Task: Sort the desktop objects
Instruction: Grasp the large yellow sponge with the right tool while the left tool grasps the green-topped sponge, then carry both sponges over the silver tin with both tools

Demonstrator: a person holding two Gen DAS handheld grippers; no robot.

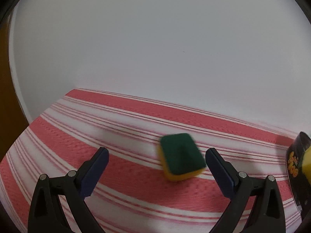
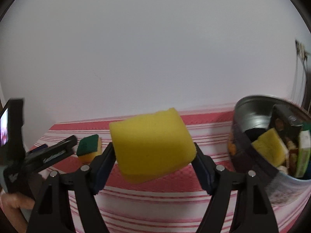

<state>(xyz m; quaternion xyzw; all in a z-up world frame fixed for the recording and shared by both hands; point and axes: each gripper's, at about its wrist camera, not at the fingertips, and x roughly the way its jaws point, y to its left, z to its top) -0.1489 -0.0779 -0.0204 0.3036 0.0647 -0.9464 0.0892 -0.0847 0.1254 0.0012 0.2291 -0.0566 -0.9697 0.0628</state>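
A yellow sponge [image 2: 152, 145] is clamped between the two fingers of the right gripper [image 2: 153, 156] and is carried clear of the striped cloth [image 2: 155, 198], its plain yellow face turned toward the right wrist camera. The pads are pressed against its two sides. No earlier picture is given, so nothing is told of how the jaws got there.

Places are given from that held sponge. To its right, well apart, a metal tin [image 2: 252, 114] is seen on the cloth, with printed dark sides; inside it a second yellow sponge [image 2: 270, 147] is lodged, tilted, among boxes and other small things that are too blurred to be named. To its left and lower, a green-topped sponge [image 2: 89, 147] is laid flat on the cloth. Further left still, the left gripper [image 2: 58, 147] is seen from the side, with part of a hand [image 2: 13, 205] below it.

In the left wrist view the left gripper [image 1: 157, 155] is held wide, nothing gripped. The green-topped sponge [image 1: 181, 155] is found between its fingertips, close beside the right-hand fingertip [image 1: 215, 159] and far from the other; whether it is touched cannot be told. At the right edge of that view the tin [image 1: 295, 155] and a corner of the held sponge [image 1: 307, 161] are caught.
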